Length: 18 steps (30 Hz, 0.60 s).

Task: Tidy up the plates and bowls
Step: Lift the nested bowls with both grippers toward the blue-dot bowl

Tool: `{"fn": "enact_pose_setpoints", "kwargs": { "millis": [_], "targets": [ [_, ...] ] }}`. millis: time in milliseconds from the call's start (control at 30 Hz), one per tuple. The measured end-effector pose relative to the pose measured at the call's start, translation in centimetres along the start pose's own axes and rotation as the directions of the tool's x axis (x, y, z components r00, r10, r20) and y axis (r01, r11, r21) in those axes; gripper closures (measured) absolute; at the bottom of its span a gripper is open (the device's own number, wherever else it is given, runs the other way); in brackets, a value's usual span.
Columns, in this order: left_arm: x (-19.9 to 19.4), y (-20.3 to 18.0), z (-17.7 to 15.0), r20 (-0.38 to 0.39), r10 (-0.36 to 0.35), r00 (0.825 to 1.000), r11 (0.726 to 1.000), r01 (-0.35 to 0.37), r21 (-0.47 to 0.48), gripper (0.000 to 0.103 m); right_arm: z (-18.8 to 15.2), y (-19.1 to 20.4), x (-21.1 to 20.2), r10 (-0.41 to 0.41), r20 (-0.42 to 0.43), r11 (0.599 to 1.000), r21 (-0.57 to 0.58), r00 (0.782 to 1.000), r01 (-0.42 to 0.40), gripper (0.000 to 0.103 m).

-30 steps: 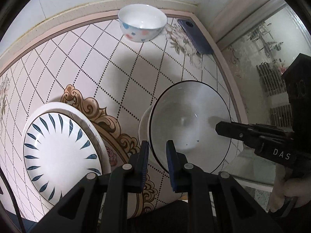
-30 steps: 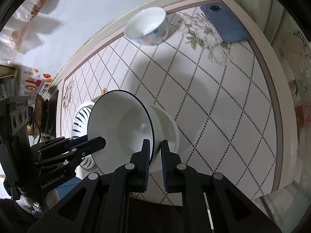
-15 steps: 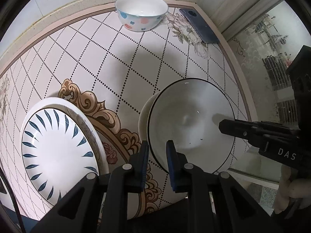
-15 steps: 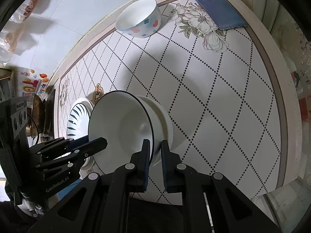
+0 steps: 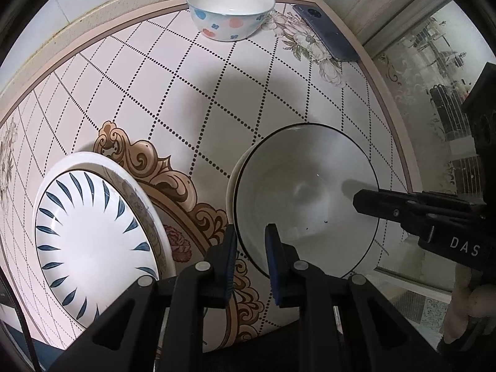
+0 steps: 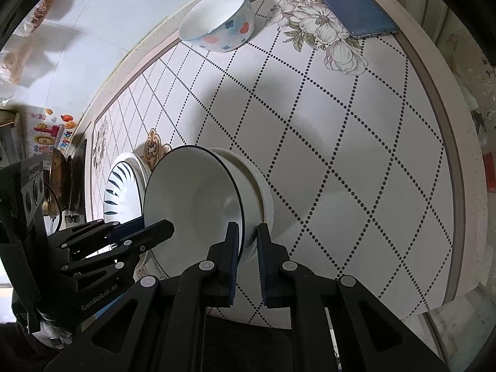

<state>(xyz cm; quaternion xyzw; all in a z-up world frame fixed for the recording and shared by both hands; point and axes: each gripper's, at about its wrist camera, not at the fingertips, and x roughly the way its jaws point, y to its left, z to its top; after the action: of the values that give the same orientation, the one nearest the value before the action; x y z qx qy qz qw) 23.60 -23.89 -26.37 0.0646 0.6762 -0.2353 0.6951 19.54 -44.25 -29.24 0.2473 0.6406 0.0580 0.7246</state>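
Left view: the left gripper [image 5: 250, 245] pinches the near rim of the black-rimmed bowl [image 5: 305, 198], which sits at 2 o'clock, nested in a white bowl [image 5: 232, 183]; a plate [image 5: 93, 235] lies at 9 o'clock.

Right view: the right gripper [image 6: 248, 245] clamps the bowl's [image 6: 192, 204] right rim on the desk [image 6: 341, 142].

Both fisheye views look steeply down at the counter [image 5: 192, 99] from close above. Each shares the black-rimmed bowl [image 5: 307, 198] at lower centre and the spotted bowl [image 6: 217, 21] at top.
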Motion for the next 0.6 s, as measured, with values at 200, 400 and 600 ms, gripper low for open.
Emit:
{"fn": "enact_pose_setpoints", "kwargs": {
  "millis": [200, 400, 600],
  "targets": [
    [0.5, 0.2, 0.2, -0.016, 0.012, 1.000, 1.000, -0.012, -0.002, 0.087, 0.5, -0.4, 0.9, 0.008, -0.022, 1.000, 0.019, 1.000, -0.007, 0.089],
    [-2.8, 0.6, 1.3, 0.015, -0.022, 1.000, 1.000, 0.022, -0.004, 0.087, 1.3, -1.2, 0.9, 0.070, -0.074, 0.995, 0.074, 0.995, -0.065, 0.088],
    [-7.8, 3.3, 9.1, 0.191, -0.040, 0.981, 0.995, 0.056, -0.079, 0.064, 6.2, -0.9, -4.5, 0.099, 0.046, 0.993, 0.056, 0.994, -0.102, 0.062]
  ]
}}
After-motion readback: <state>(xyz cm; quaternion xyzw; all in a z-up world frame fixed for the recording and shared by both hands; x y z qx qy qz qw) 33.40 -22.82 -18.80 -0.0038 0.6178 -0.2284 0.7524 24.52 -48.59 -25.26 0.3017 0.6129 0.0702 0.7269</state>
